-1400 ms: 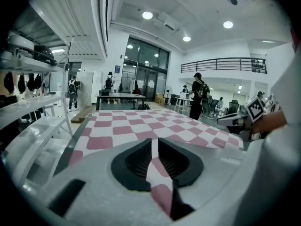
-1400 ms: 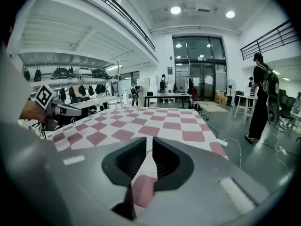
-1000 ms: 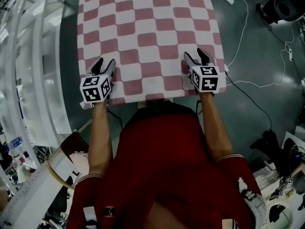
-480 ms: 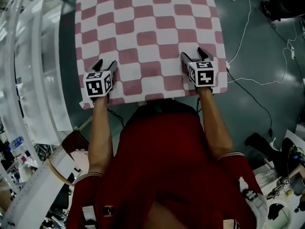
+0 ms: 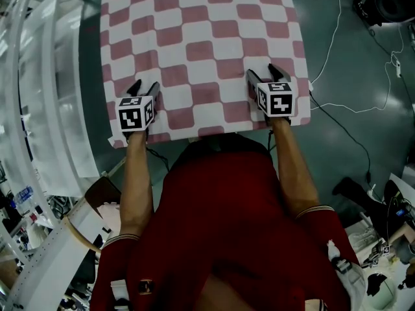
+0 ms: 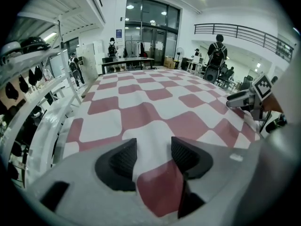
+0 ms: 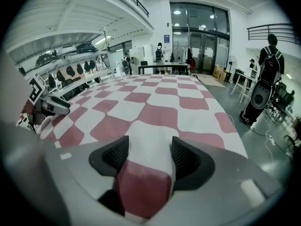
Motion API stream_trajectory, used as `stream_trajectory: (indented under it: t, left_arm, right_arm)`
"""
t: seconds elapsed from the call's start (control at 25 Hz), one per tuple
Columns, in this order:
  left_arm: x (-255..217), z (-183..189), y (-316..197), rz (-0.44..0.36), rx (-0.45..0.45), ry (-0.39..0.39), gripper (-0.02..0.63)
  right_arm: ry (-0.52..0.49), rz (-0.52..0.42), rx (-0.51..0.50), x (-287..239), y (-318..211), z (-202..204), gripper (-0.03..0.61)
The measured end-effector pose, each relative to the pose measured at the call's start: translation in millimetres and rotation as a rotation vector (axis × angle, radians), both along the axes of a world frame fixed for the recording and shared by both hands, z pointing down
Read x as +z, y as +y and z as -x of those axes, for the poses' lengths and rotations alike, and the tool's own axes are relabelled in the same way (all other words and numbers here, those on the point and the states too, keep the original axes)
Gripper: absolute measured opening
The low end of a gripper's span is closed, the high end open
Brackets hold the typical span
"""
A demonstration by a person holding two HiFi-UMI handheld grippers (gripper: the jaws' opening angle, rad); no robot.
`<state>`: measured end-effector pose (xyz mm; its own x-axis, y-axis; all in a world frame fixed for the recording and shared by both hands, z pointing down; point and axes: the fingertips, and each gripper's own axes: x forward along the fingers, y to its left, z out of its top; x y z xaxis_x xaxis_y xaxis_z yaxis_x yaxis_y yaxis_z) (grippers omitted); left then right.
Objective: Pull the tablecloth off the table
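Observation:
A red-and-white checked tablecloth [image 5: 201,37] covers the table. My left gripper [image 5: 142,86] rests on its near left corner and my right gripper [image 5: 264,73] on its near right edge, both pointing steeply down. In the left gripper view, the cloth [image 6: 141,98] runs up between the left gripper's [image 6: 153,154] pads as a low ridge. In the right gripper view, a hump of cloth [image 7: 150,102] fills the right gripper's [image 7: 149,154] gap. Both pairs of jaws stand wide and have just been closing, with cloth between them.
White shelving [image 5: 39,109] runs along the table's left side. White cables [image 5: 337,44] and dark equipment [image 5: 386,5] lie on the floor to the right. People stand far behind the table in the gripper views.
Both grippers have sunk a little and tipped further down onto the cloth's near edge. The cloth has stayed in place on the table.

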<state>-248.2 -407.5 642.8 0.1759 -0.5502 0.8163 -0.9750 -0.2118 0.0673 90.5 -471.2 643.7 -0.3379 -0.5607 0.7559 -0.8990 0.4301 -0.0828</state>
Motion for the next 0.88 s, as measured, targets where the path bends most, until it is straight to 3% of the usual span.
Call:
stream_trajectory:
  t: [0.16, 0.36, 0.68, 0.88]
  left_arm:
    - [0, -2, 0, -0.006, 0.019, 0.002, 0.210]
    - [-1, -5, 0, -0.009, 0.039, 0.005, 0.178]
    - [-5, -12, -1, -0.014, 0.058, 0.027, 0.104]
    - [-8, -22, 0, -0.010, 0.081, 0.043, 0.028]
  right_arm:
    - [-0.005, -0.005, -0.011, -1, 5, 9, 0.209]
    - [-0.012, -0.002, -0.008, -2, 6, 13, 0.165]
    - [0.013, -0.004, -0.038, -6, 11, 27, 0.017]
    - [0.012, 0.000, -0.033, -9, 14, 28, 0.008]
